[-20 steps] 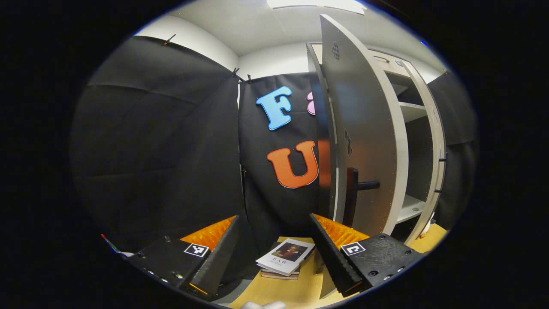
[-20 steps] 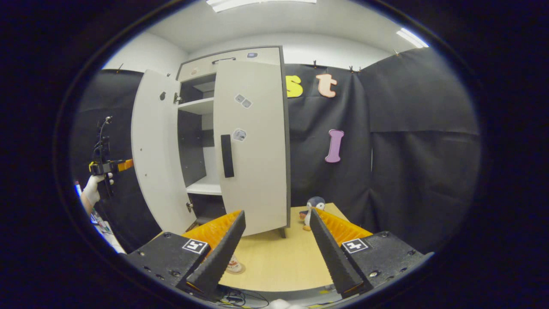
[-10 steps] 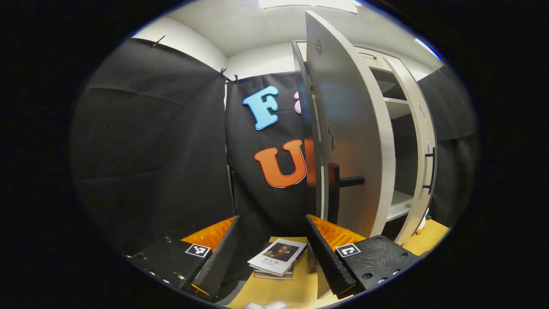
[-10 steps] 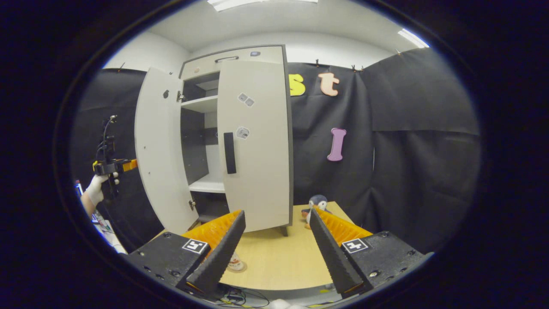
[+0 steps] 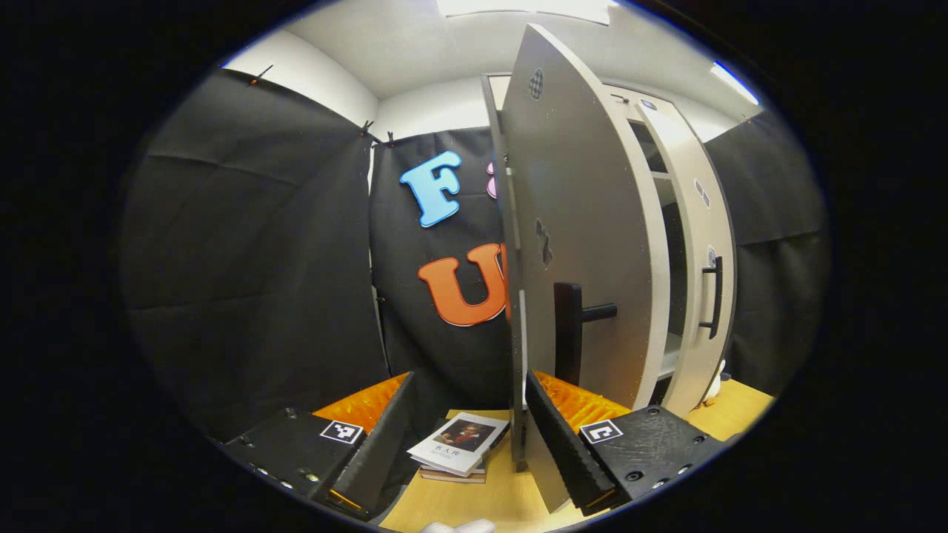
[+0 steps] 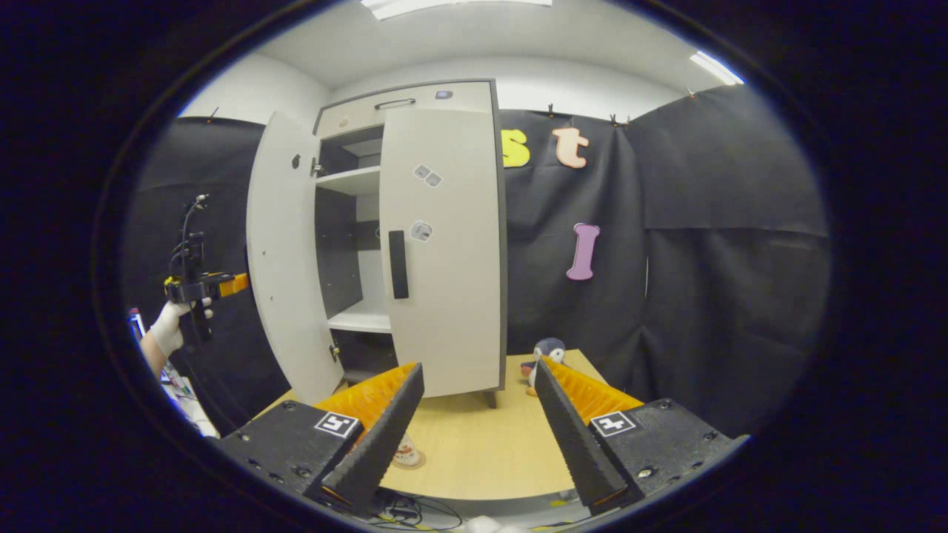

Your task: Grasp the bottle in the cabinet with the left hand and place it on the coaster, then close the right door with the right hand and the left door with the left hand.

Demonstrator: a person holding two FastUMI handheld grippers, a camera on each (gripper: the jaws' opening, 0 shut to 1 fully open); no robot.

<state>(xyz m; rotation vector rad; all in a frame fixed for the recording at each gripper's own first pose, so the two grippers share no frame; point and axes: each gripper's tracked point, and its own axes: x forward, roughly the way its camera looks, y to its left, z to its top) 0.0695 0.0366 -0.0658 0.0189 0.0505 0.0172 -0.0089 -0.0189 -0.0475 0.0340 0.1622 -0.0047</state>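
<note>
Right gripper view: my right tool [image 6: 474, 414] hangs back over the worktop [image 6: 474, 451], jaws wide apart, nothing in them. Right door [image 6: 444, 252] looks shut flush w/ the cabinet [image 6: 415, 100], so I'd call that step done. Bottle [image 6: 405, 451] sits low by my tool's near finger on what looks like the coaster [image 6: 409, 465], mostly hidden, so placed as far as I can tell.

What's left: left door [image 6: 285, 259], ajar, shelves visible in the gap. My left tool [image 6: 222, 285] is seen from afar here, in a gloved hand [image 6: 170, 333], tips right at the door's outer face; contact can't be confirmed.

Left gripper view: left tool [image 5: 466, 437] wide open, holding nothing; left door [image 5: 578, 244] stands edge-on just ahead, its handle [image 5: 574, 333] close above one finger. Judging it's a push job, approx. the last stretch of the task.

Writing: book [image 5: 459, 443] on the worktop has a portrait cover w/ small print, too tiny to read. Stickers on the doors, unreadable. Toy penguin [image 6: 544, 355] by the cabinet, no label seen.
</note>
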